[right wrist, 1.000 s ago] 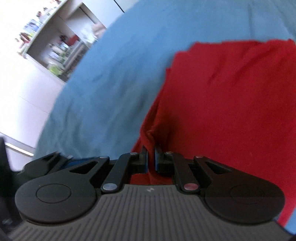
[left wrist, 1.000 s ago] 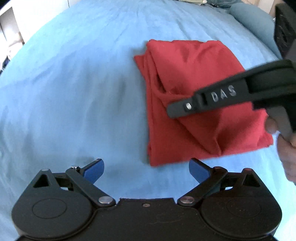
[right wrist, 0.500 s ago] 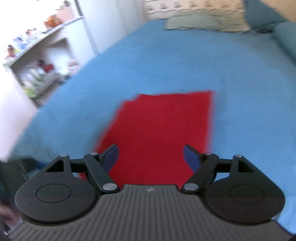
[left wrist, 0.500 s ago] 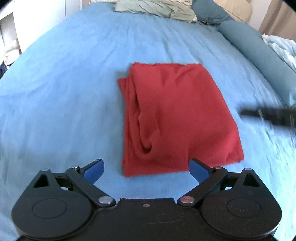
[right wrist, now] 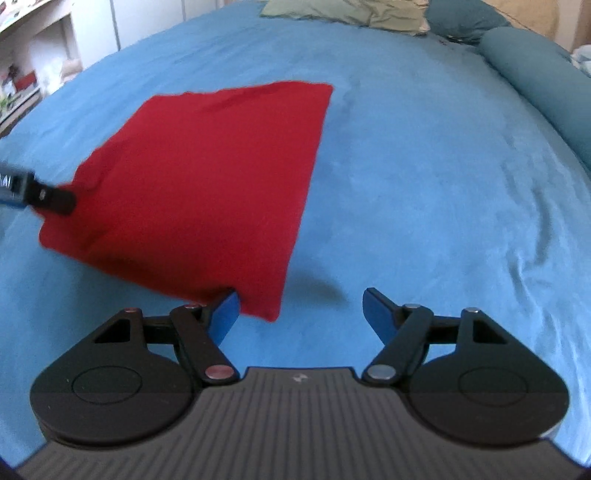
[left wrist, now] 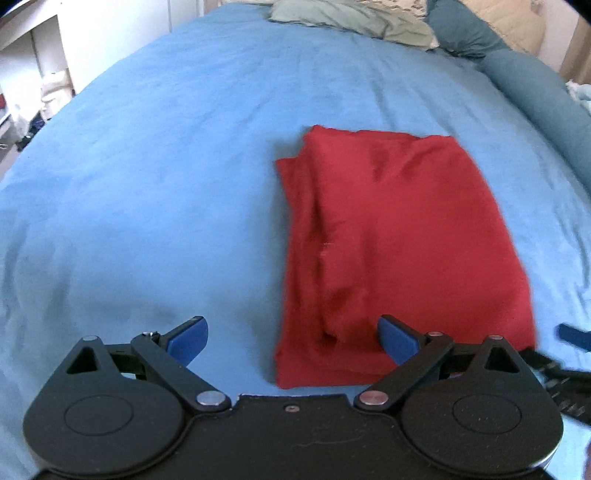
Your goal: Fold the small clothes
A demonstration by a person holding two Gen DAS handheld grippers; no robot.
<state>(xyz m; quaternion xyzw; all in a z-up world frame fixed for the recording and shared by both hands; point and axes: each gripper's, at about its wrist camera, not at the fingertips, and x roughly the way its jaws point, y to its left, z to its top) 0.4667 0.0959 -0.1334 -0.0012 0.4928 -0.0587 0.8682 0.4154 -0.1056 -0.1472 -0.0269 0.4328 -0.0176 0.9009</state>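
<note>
A red garment (left wrist: pixel 399 240) lies folded into a rectangle on the blue bedspread (left wrist: pixel 155 177), with loose layered edges along its left side. It also shows in the right wrist view (right wrist: pixel 207 184). My left gripper (left wrist: pixel 291 339) is open and empty, just in front of the garment's near left corner. My right gripper (right wrist: pixel 301 314) is open and empty, at the garment's near right corner. The left gripper's fingertip (right wrist: pixel 51 197) shows at the left edge of the right wrist view, over the garment's left corner. The right gripper's fingertip (left wrist: pixel 576 338) shows at the right edge of the left wrist view.
Pillows (left wrist: pixel 354 18) and a teal bolster (left wrist: pixel 535 92) lie at the head and right side of the bed. White shelves (right wrist: pixel 33 74) with small items stand beyond the bed's left edge. The bedspread (right wrist: pixel 443 166) spreads wide around the garment.
My right gripper let go of the garment's folded edge, opened, and drew back to its near right corner. My left gripper stayed open, and the garment now lies to the right in its view.
</note>
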